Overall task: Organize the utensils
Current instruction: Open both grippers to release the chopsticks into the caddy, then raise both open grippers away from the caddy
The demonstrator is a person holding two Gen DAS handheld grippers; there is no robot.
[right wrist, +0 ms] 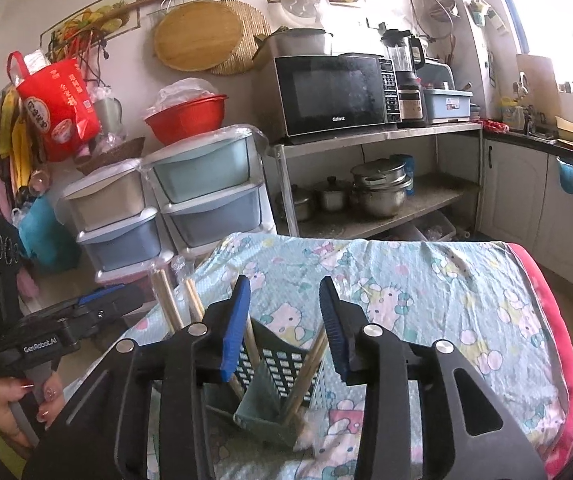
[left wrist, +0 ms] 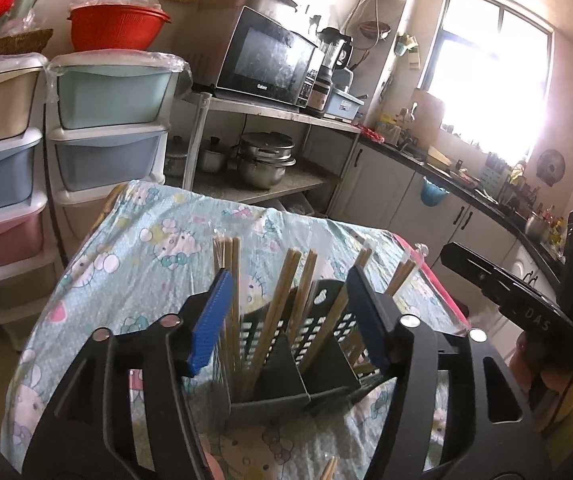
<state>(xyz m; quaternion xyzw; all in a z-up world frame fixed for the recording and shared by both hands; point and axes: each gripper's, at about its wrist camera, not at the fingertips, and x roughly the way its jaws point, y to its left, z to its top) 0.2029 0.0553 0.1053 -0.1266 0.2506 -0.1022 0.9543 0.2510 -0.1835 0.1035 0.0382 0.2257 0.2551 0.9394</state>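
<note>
Left claw [left wrist: 290,312]: parted wide, chopsticks [left wrist: 286,300] between its pads, gripping nothing.
Right claw [right wrist: 284,328]: partly parted, empty.
Holder [left wrist: 318,344]: dark slotted, upright on cartoon-cat cloth of the desk [right wrist: 426,280].
Writing: "GenRobot.AI" on left claw; "Galanz" on microwave [right wrist: 334,94].

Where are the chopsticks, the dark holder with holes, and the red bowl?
chopsticks [left wrist: 289,280]: left wrist view, on a wooden shaft.
holder [left wrist: 318,330]: left wrist view, on its perforated back wall.
red bowl [right wrist: 185,120]: right wrist view, on its side.
</note>
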